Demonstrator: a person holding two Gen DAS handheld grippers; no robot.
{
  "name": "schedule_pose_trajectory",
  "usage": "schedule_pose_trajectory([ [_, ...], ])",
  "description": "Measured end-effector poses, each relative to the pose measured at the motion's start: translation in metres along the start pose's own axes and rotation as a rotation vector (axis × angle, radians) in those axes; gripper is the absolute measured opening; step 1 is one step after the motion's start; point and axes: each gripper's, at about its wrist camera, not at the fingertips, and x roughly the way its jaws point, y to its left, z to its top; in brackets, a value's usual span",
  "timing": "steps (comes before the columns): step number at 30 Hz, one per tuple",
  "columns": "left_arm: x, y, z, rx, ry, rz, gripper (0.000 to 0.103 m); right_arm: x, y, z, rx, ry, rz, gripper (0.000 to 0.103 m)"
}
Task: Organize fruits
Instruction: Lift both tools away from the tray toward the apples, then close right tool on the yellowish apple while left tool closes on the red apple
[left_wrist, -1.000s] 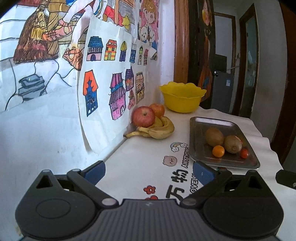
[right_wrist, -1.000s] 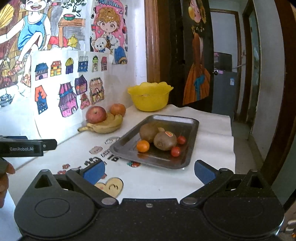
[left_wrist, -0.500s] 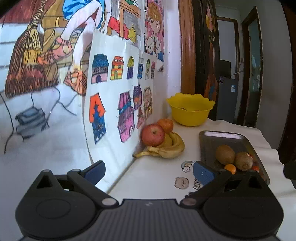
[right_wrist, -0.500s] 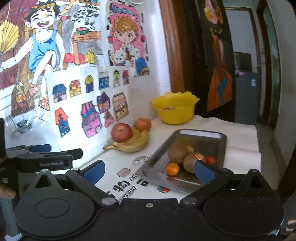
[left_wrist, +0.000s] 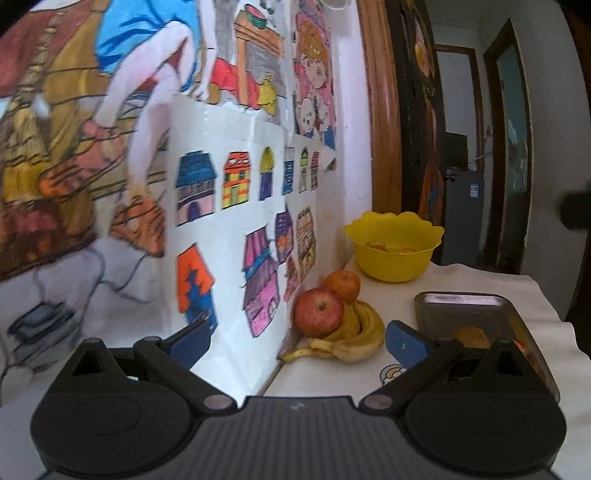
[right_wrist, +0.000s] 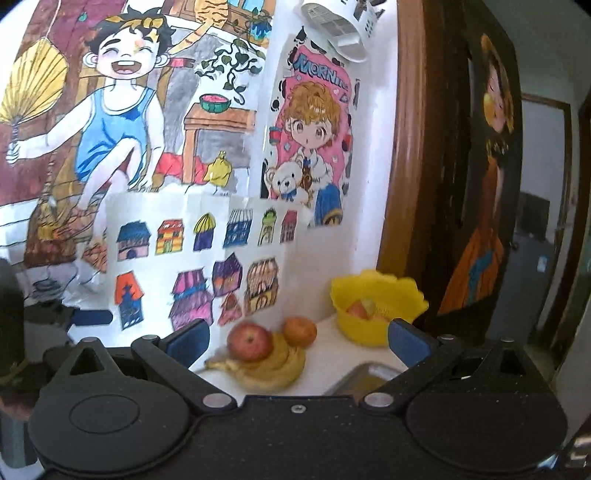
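Fruits sitting by the wall: red apple (left_wrist: 318, 312) resting on yellow bananas (left_wrist: 347, 332), orange fruit (left_wrist: 342, 285) behind | metal tray (left_wrist: 480, 306) right, holding a brown fruit | yellow bowl (left_wrist: 393, 243) far, containing fruit pieces | left gripper (left_wrist: 297, 341) and right gripper (right_wrist: 297, 338) both gaping, gripping nothing

A: What is seen on the wall (right_wrist: 369, 184)?

B: It is painted white and covered with coloured drawings: a laughing child with a fan (right_wrist: 114, 110), a paper sheet of small houses (left_wrist: 236, 206), and a pink cartoon poster (right_wrist: 314, 147).

A: And to the right?

B: A wooden door frame (left_wrist: 382, 129) is set beside the wall, and a dark door panel with a painted figure in orange (right_wrist: 484, 221) is seen next to it. A dim hallway (left_wrist: 461, 155) is visible beyond. The table is covered with a white cloth (left_wrist: 480, 280).
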Motion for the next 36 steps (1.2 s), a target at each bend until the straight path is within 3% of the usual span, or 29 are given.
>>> schedule_pose_trajectory([
  [6, 0.016, -0.008, -0.001, 0.017, 0.010, -0.020, 0.103, 0.042, -0.013, 0.005, 0.058, 0.054, 0.032, 0.102],
  [13, 0.042, -0.010, -0.008, 0.002, 0.031, -0.017, 0.103, 0.086, -0.032, -0.020, 0.051, 0.088, 0.101, 0.102],
  [18, 0.083, -0.024, -0.013, -0.038, 0.084, 0.013, 0.103, 0.140, -0.060, -0.042, -0.023, 0.117, 0.195, 0.102],
  [22, 0.113, -0.031, -0.009, -0.110, 0.150, 0.027, 0.102, 0.180, -0.076, -0.044, -0.063, 0.148, 0.216, 0.102],
  [26, 0.137, -0.035, 0.004, -0.169, 0.235, 0.060, 0.102, 0.212, -0.093, -0.031, -0.038, 0.219, 0.268, 0.102],
  [30, 0.151, -0.035, 0.019, -0.221, 0.329, 0.084, 0.102, 0.225, -0.115, -0.005, 0.058, 0.222, 0.290, 0.102],
  [36, 0.171, -0.038, 0.037, -0.258, 0.391, 0.120, 0.102, 0.259, -0.128, 0.027, 0.061, 0.274, 0.329, 0.102],
])
